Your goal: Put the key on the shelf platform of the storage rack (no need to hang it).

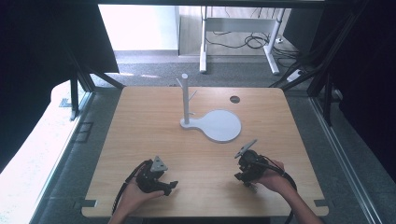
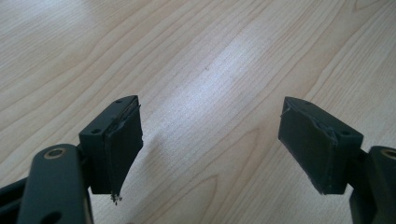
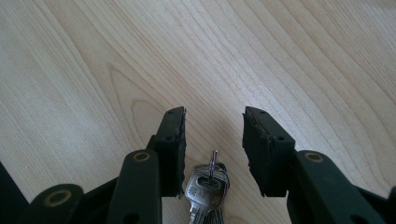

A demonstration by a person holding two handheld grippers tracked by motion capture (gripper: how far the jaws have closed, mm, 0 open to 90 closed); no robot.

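Note:
A bunch of silver keys [image 3: 208, 191] lies flat on the wooden table [image 1: 154, 121], its small ring standing up between the jaws of my right gripper [image 3: 214, 135]. Those jaws are apart, either side of the keys and not touching them. In the high view my right gripper [image 1: 246, 179] is near the front right of the table, tilted down. My left gripper [image 1: 173, 185] rests at the front left; its jaws [image 2: 212, 140] stand wide open over bare wood. A white peg stand [image 1: 185, 100] on a round white base [image 1: 219, 125] stands mid-table, farther back.
A round cable hole [image 1: 235, 99] sits at the table's back right. Black frame struts [image 1: 327, 88] flank the table on both sides. Beyond the far edge are desk legs [image 1: 203, 51] and floor cables.

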